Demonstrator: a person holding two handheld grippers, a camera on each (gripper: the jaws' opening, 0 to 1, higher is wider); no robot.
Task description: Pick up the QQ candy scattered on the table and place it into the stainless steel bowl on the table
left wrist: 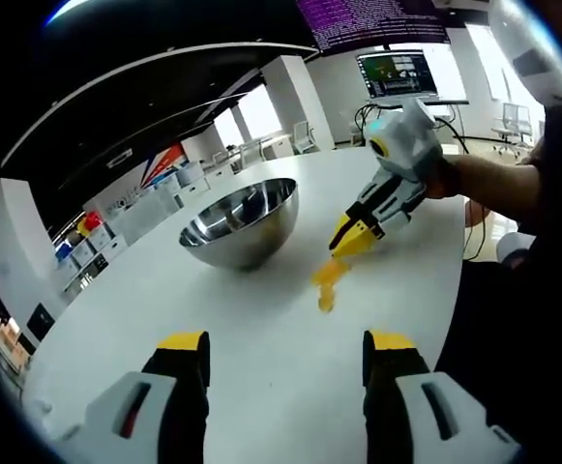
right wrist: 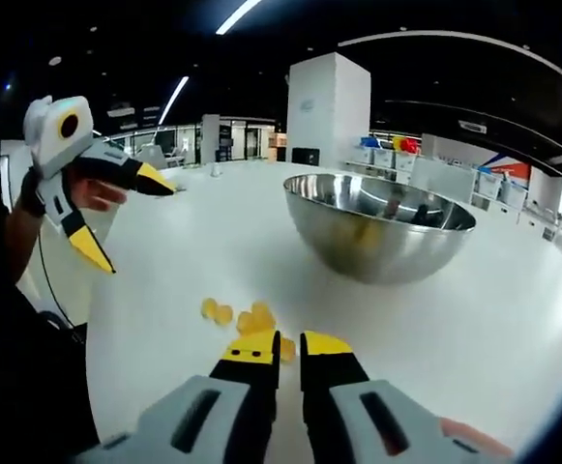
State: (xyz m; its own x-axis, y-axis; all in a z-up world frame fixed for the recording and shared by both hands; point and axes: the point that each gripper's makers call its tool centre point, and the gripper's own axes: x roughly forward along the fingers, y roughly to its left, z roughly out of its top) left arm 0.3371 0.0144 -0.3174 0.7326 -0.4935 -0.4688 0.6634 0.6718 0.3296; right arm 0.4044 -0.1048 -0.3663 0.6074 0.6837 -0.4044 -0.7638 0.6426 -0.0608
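An open-plan hall with white pillars, shelving and wall monitors surrounds a broad white table. The stainless steel bowl stands upright toward the table's middle, at about 11 o'clock in the left gripper view and 1 o'clock in the right gripper view; its interior appears bare apart from reflections, though the pictures do not settle this.

The QQ candy – a small cluster of yellow pieces – lies on the bare table near the bowl but clear of its wall, at 12 o'clock just ahead of the right gripper. That gripper's jaws stand nearly pressed together, a narrow slit between the yellow tips, which sit at the near edge of the cluster; whether a piece is pinched between them cannot be told. In the left gripper view the same tool descends from 2 o'clock with its tips at the candy.

The left gripper hangs above the table with jaws spread wide, holding nothing; in the right gripper view it appears at 10 o'clock, lifted and well apart from the candy.

Judged step: securing one piece. Done well, the tips should bracket a single candy at its widest part, close gently – soft sweets squash or squirt sideways – then lift straight before carrying over the bowl's rim.
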